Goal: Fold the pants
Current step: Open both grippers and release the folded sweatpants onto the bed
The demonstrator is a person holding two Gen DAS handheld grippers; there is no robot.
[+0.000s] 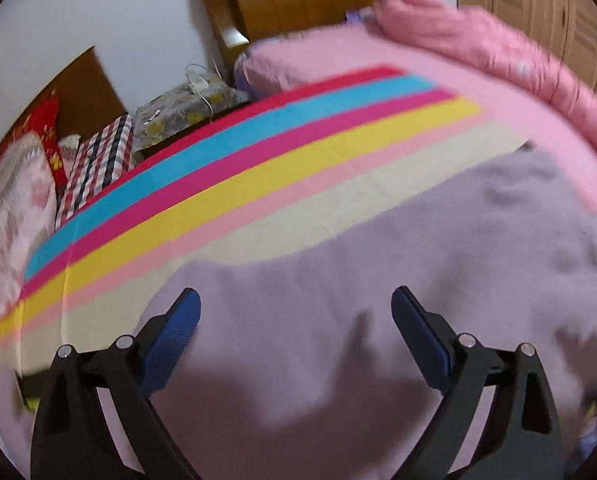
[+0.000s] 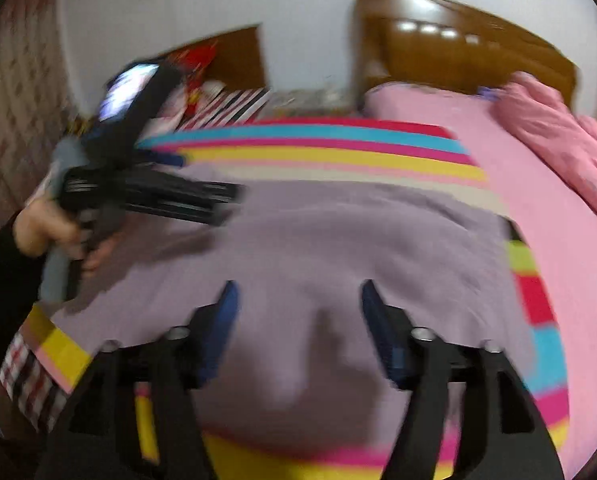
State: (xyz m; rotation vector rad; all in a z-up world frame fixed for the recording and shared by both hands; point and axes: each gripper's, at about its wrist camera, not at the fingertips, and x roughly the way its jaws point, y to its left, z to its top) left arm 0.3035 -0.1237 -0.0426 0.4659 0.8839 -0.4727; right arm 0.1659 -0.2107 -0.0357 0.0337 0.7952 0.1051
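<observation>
Two hand-held grippers (image 1: 296,312) (image 2: 298,308), one pants (image 2: 338,240).

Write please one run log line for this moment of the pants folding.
pants: lilac, lying on striped blanket | left gripper: jaws open, nothing between | right gripper: jaws open, nothing between | held: nothing

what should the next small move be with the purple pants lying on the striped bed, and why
Probably bring both grippers down to one edge of the purple pants and close on it. The left gripper and right gripper both stand open over the fabric with nothing between their fingers, and the pants lie flat on the striped blanket, so a new grasp must come before any further fold.
</observation>
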